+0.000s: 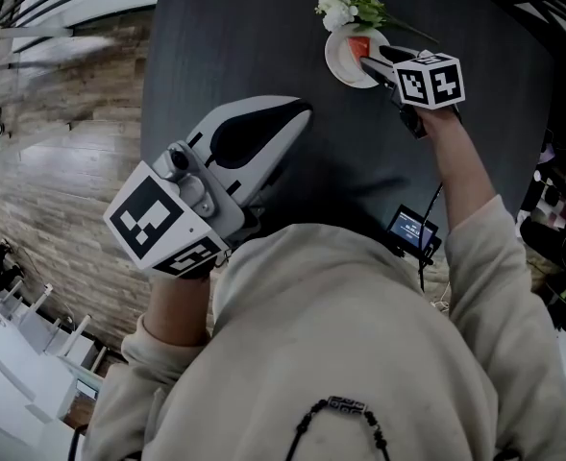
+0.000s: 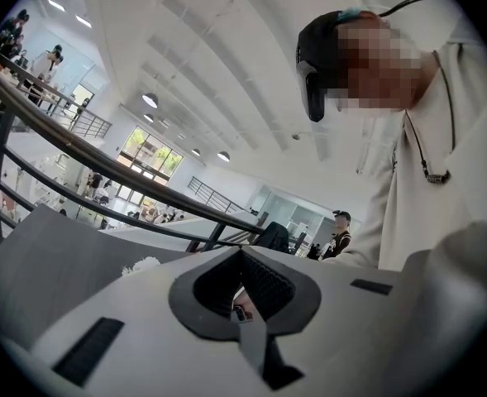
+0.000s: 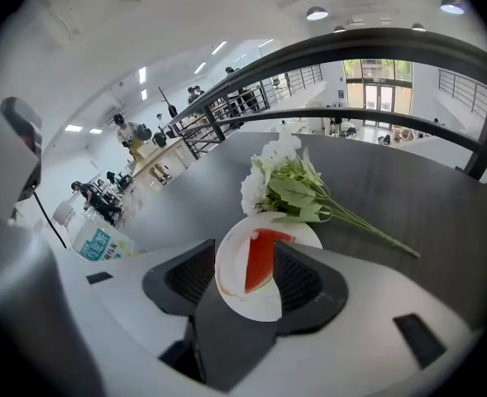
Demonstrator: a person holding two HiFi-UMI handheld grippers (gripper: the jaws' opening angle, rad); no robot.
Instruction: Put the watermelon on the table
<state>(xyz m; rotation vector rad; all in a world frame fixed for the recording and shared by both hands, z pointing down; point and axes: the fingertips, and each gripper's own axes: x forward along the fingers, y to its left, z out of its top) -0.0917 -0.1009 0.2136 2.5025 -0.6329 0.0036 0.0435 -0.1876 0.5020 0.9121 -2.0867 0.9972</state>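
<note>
Starting close in: holding the left gripper point(image 1: 297, 113) up against the chest of a beige hoodie point(image 1: 359, 353), roughly level, with its marker cube point(image 1: 158, 224) facing the head camera. Tips pressed together on that one, gripping nothing. Just past the hoodie, spotting a small lit screen point(image 1: 414, 229) by the near edge of the dark table point(image 1: 263, 27), writing way too tiny to read.

Further out: reaching the right arm straight across the table, forearm bare, right gripper point(image 1: 367, 62) tipped steeply down. Jaws spread wide there, pads touching nothing, hovering just over a white plate point(image 3: 231, 284).

Looking down between them, finding the watermelon point(image 3: 260, 259), a red wedge standing on that plate, so resting on the table by way of the plate and not gripped at all.

Right behind the plate: a bunch of white flowers point(image 3: 280, 180) lying flat, leaves over the far rim, green stems trailing right in the right gripper view. Sits behind the slice, not between it and the jaws.

Low at the left of that view, catching a bottle point(image 3: 98, 242) with a white-and-teal label, characters not legible.

Beyond the table: a dark curved railing point(image 3: 375, 44), then people point(image 3: 127, 131) around counters far back.
</note>
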